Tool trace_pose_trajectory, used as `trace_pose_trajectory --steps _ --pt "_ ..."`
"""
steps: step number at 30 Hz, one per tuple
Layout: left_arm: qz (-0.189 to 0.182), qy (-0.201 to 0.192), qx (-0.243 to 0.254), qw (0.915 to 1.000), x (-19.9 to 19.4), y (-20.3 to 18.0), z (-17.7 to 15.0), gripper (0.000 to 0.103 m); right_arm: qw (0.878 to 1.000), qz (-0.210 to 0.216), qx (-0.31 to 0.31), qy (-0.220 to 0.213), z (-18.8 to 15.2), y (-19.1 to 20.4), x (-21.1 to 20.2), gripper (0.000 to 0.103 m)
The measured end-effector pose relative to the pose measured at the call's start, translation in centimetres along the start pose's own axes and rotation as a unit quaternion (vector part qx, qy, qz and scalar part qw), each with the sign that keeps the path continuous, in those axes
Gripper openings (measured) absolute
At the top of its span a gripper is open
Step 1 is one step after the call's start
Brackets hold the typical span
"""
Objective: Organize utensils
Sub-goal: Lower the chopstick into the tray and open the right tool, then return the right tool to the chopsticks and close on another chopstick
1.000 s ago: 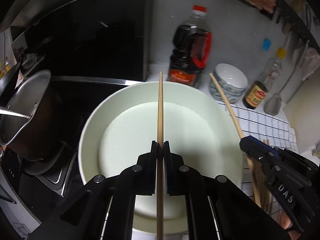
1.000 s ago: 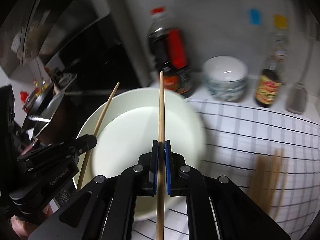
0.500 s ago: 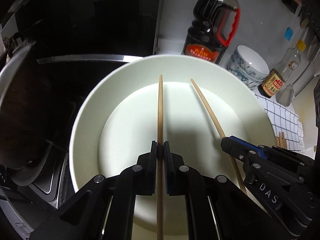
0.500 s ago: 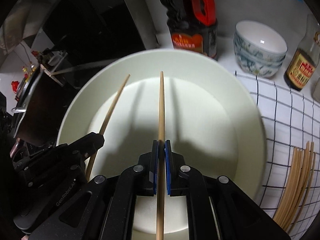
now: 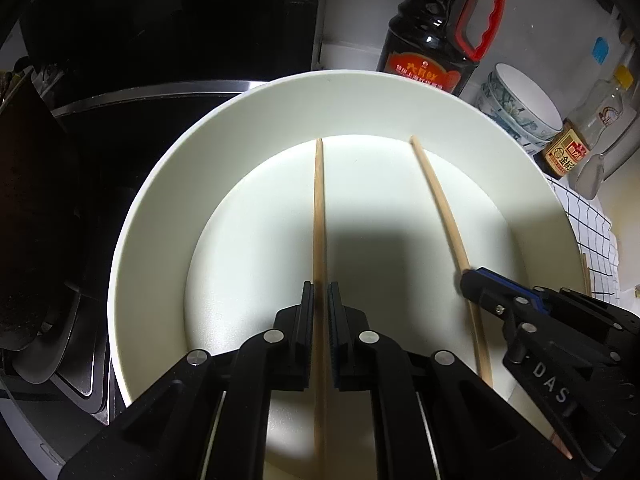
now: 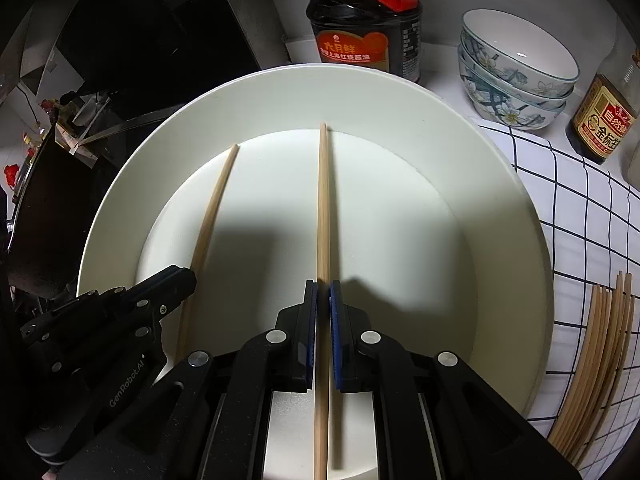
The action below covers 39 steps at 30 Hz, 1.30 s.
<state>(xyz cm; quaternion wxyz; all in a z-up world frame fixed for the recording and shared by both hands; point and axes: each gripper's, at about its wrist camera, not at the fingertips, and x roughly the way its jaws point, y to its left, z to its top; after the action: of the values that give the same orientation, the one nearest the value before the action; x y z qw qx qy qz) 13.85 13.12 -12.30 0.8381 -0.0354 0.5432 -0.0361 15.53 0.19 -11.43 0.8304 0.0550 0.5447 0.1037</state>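
Observation:
A large white plate (image 5: 160, 184) fills both views. My left gripper (image 5: 319, 286) hangs low over it with a wooden chopstick (image 5: 319, 208) between its jaws. The jaws are opening and a thin gap shows beside the stick, whose tip reaches the plate's far slope. My right gripper (image 6: 323, 284) is shut on a second chopstick (image 6: 323, 200) that points the same way, its tip also at the far slope. In the left wrist view the right gripper (image 5: 470, 278) and its chopstick (image 5: 438, 196) lie to the right. In the right wrist view the left gripper (image 6: 176, 276) and its chopstick (image 6: 210, 216) lie to the left.
Behind the plate stands a dark soy sauce bottle (image 5: 436, 40). To its right are stacked patterned bowls (image 6: 516, 68) and a smaller sauce bottle (image 6: 604, 120). A chequered cloth (image 6: 580, 208) on the right carries a bundle of chopsticks (image 6: 596, 360). A black stove (image 5: 100, 100) lies left.
Both grippers have sunk toward the plate, bringing the two chopsticks down onto it side by side. The left jaws have parted slightly from their stick.

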Motion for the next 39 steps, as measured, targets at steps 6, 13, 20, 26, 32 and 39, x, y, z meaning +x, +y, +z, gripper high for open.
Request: trace_pose_trajectory --steps 6,13,20,26,32,39 --pt "0.011 -0.02 -0.005 0.9997 -1.2 0.5 -0.1 0.056 1.0 -0.011 -0.002 -0.019 -0.1 -0.2 -1.4 0.019" --pt "0.02 -0.034 -0.008 0.9992 -3.0 0.6 -0.2 0.068 0.999 -0.013 -0.009 -0.036 -1.0 -0.4 -3.3 0.027" --pt "0.021 -0.042 -0.01 0.9988 -4.9 0.0 -1.1 0.079 0.999 -0.021 -0.006 -0.049 -2.6 -1.1 -5.5 0.037" --pt "0.019 -0.052 -0.002 0.9984 -7.1 -1.1 -2.2 0.086 0.998 -0.028 0.005 -0.063 -3.8 -2.0 -8.0 0.043" --pt "0.019 -0.067 0.007 0.9975 -8.8 -2.2 -2.7 0.089 0.996 -0.04 0.015 -0.078 -5.1 -3.3 -10.3 0.048" --pt "0.018 -0.074 0.021 0.9969 -9.6 -4.2 -3.7 0.093 0.994 -0.052 0.04 -0.085 -6.7 -5.2 -12.2 0.052"
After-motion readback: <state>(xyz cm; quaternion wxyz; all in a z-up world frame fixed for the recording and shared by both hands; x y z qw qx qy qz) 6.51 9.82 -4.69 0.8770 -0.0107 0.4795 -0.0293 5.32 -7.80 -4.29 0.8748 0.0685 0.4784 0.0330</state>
